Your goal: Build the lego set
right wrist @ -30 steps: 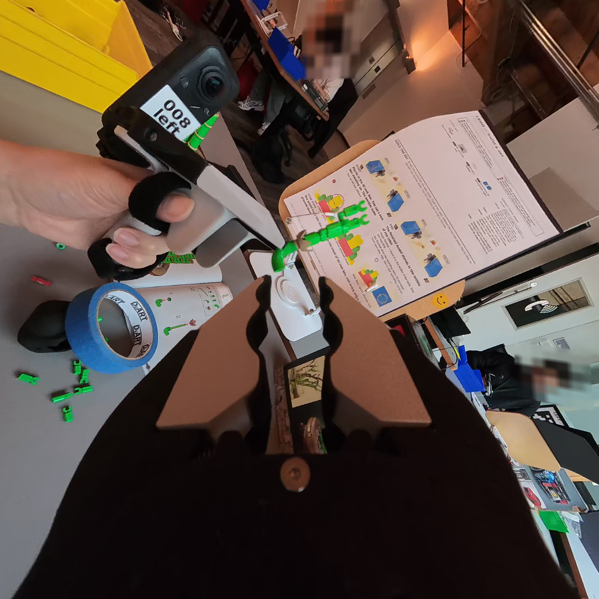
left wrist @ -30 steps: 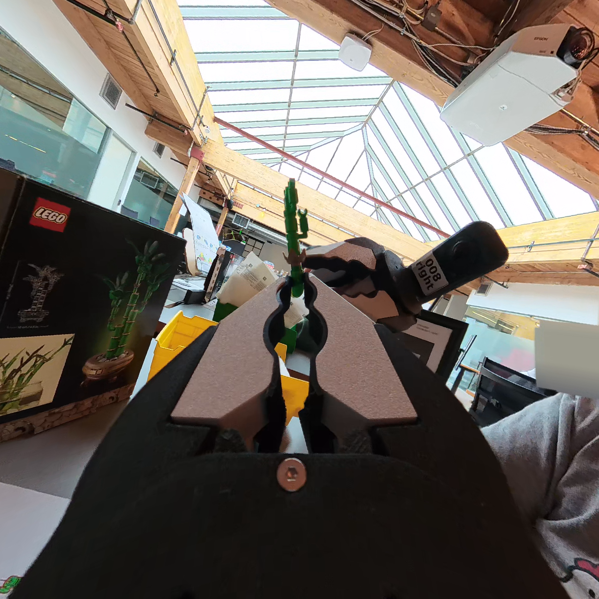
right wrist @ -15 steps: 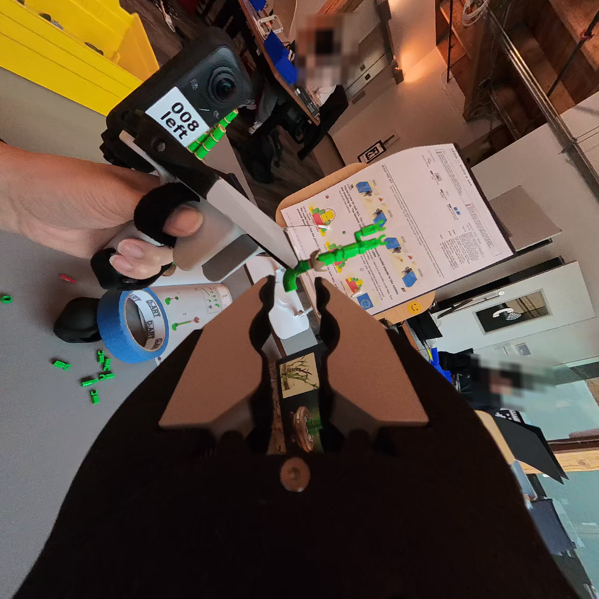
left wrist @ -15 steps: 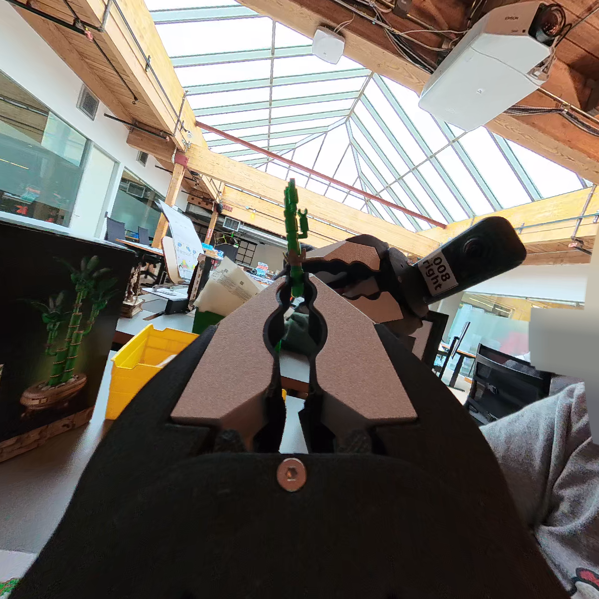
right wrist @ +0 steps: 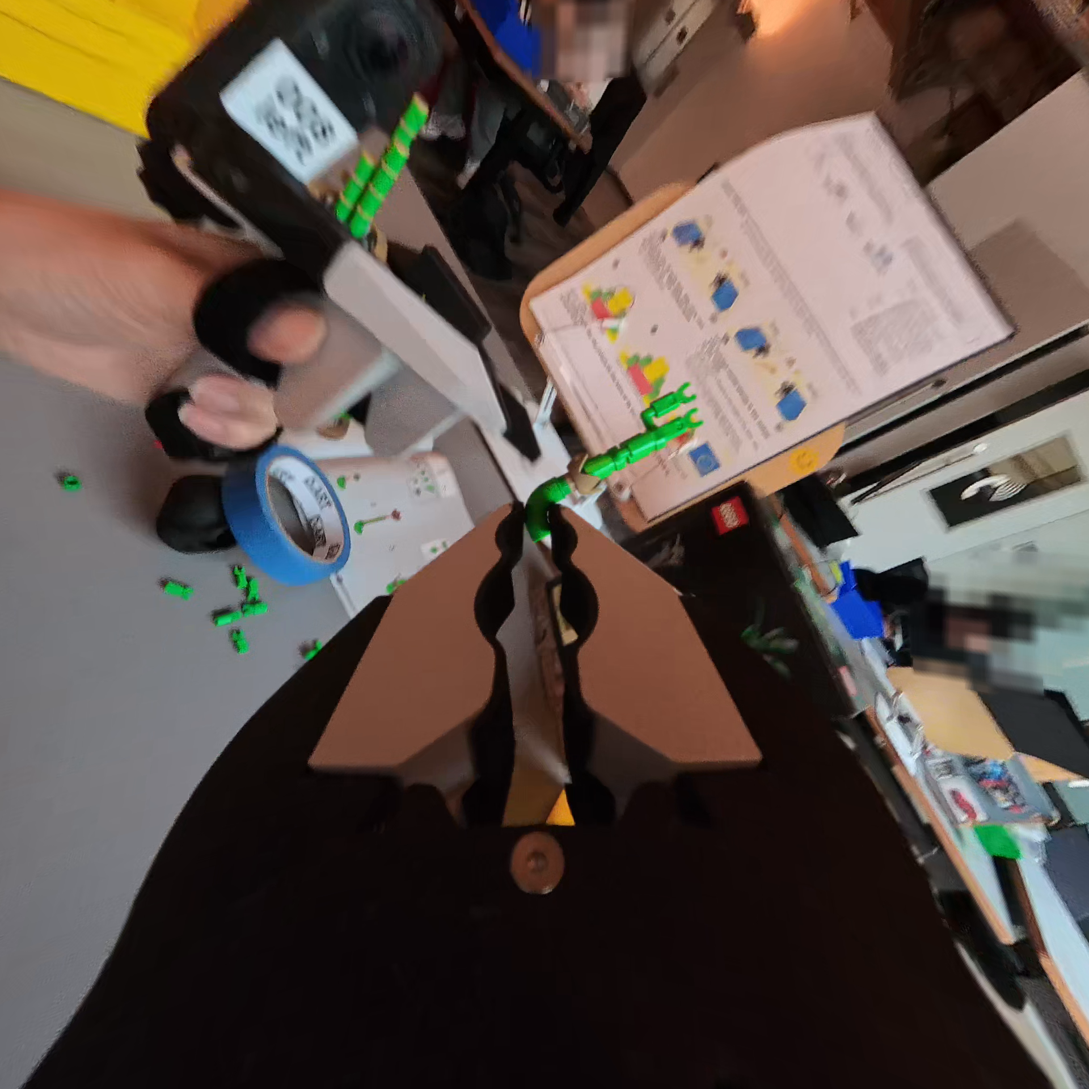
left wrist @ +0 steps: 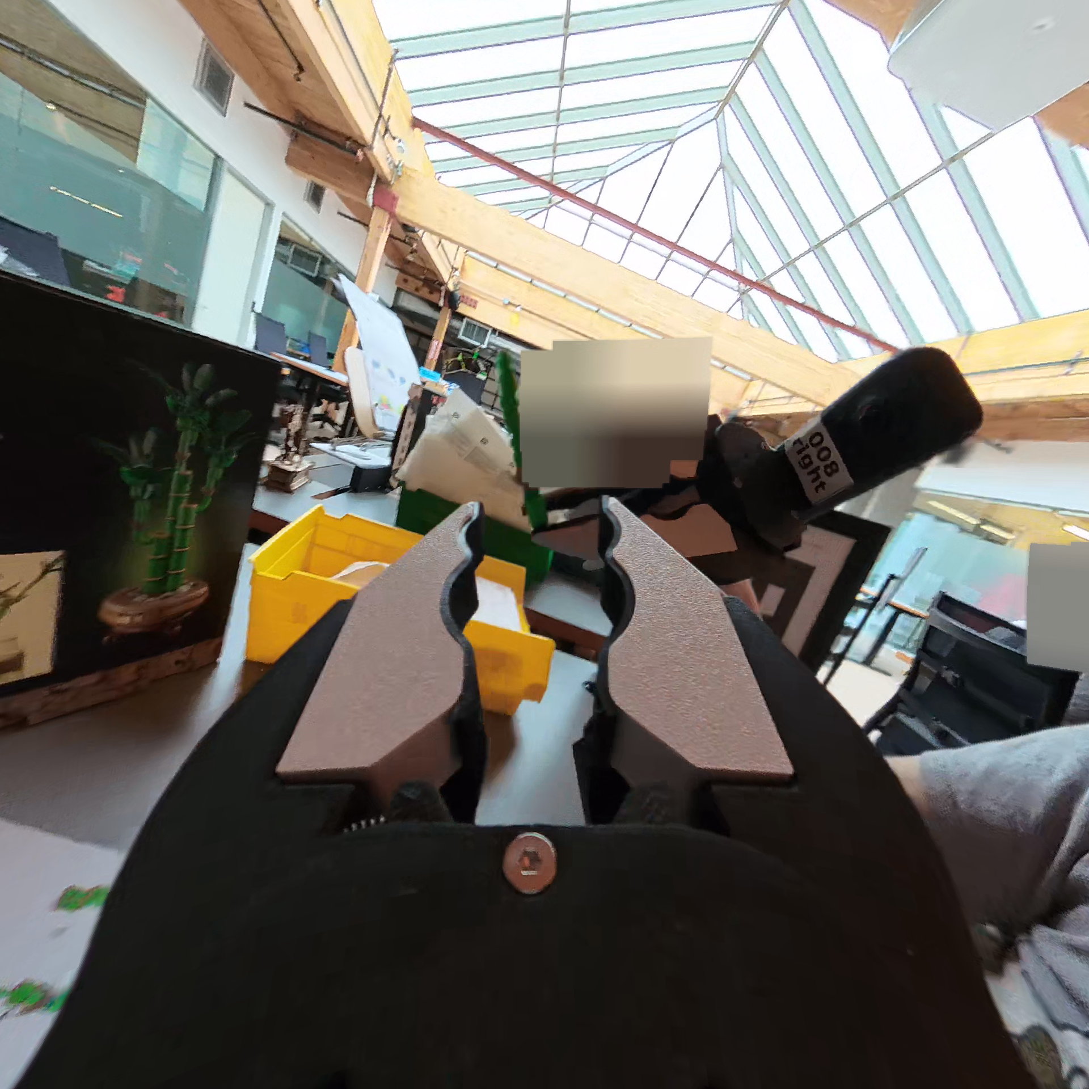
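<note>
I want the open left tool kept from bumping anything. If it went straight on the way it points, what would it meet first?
Probably the green stem held by the right tool, just beyond the left tool tips; depth is unclear.

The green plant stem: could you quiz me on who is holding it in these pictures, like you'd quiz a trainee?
1. True or false: the left gripper is open and empty.
2. Which gripper pinches the green stem? A) left B) right C) neither
3. Fill in: the roll of tape on the grey table is ____ in colour.

Key: 1 true; 2 B; 3 blue.
</note>
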`<state>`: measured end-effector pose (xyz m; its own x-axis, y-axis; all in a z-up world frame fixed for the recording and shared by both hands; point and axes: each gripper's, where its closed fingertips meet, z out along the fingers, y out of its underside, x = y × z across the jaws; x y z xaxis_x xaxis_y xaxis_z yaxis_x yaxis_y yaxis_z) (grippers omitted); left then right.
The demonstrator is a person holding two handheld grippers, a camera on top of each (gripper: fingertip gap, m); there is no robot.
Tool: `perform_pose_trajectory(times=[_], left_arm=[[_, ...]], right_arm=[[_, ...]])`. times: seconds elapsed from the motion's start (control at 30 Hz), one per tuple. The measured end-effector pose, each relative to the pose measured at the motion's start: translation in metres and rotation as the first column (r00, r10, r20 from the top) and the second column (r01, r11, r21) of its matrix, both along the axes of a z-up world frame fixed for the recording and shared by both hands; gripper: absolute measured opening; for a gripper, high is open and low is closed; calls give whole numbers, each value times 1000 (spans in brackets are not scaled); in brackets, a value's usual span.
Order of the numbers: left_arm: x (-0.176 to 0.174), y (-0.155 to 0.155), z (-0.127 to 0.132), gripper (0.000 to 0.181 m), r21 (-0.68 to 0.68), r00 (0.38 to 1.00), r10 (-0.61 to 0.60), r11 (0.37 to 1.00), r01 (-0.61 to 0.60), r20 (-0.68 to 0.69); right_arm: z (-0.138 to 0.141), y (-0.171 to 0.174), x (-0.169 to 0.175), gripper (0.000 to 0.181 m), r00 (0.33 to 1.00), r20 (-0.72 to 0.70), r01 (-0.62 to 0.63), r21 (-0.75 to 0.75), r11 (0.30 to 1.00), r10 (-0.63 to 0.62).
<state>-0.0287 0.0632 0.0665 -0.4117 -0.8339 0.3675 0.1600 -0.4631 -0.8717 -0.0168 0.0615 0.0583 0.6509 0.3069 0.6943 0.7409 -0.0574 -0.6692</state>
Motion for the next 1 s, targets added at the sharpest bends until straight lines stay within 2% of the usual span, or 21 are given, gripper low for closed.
perform_pose_trajectory(times=[0.03, 0.1, 0.17, 0.23, 0.3, 0.4, 0.53, 0.7, 0.8, 1.0], left_arm=[[-2, 10, -6, 37, 38, 999, 43, 998, -42, -31], [-2, 35, -31, 41, 199, 976, 134, 975, -98, -172], [0, 53, -65, 44, 344, 914, 150, 939, -13, -378], [-1, 63, -92, 43, 394, 820, 134, 912, 118, -556], [-2, 74, -111, 45, 434, 741, 155, 879, 198, -653], [-3, 91, -143, 43, 433, 632, 173, 856, 282, -755], [-16, 94, -179, 36, 276, 521, 60, 896, 348, -851], [-32, 107, -192, 39, 222, 543, 25, 927, 301, -840], [-44, 109, -182, 39, 201, 594, -6, 938, 282, -805], [-78, 110, -161, 37, 241, 672, 36, 946, 215, -740]], right_arm=[[-16, 4, 12, 5, 1000, -16, 24, -81, 996, -25], [-61, 17, 37, 5, 994, -60, 71, -279, 958, -92], [-111, 29, 61, 6, 986, -66, 110, -446, 888, -156], [-154, 37, 78, 6, 975, -76, 129, -572, 810, -209], [-182, 42, 88, 5, 964, -88, 138, -645, 752, -252], [-212, 47, 106, 6, 948, -54, 185, -709, 680, -314], [-235, 46, 114, 6, 928, -75, 178, -770, 612, -365], [-250, 41, 122, 6, 922, -59, 187, -799, 572, -384], [-257, 37, 122, 6, 918, -79, 162, -820, 549, -389], [-262, 35, 122, 7, 910, -91, 156, -828, 539, -404]])
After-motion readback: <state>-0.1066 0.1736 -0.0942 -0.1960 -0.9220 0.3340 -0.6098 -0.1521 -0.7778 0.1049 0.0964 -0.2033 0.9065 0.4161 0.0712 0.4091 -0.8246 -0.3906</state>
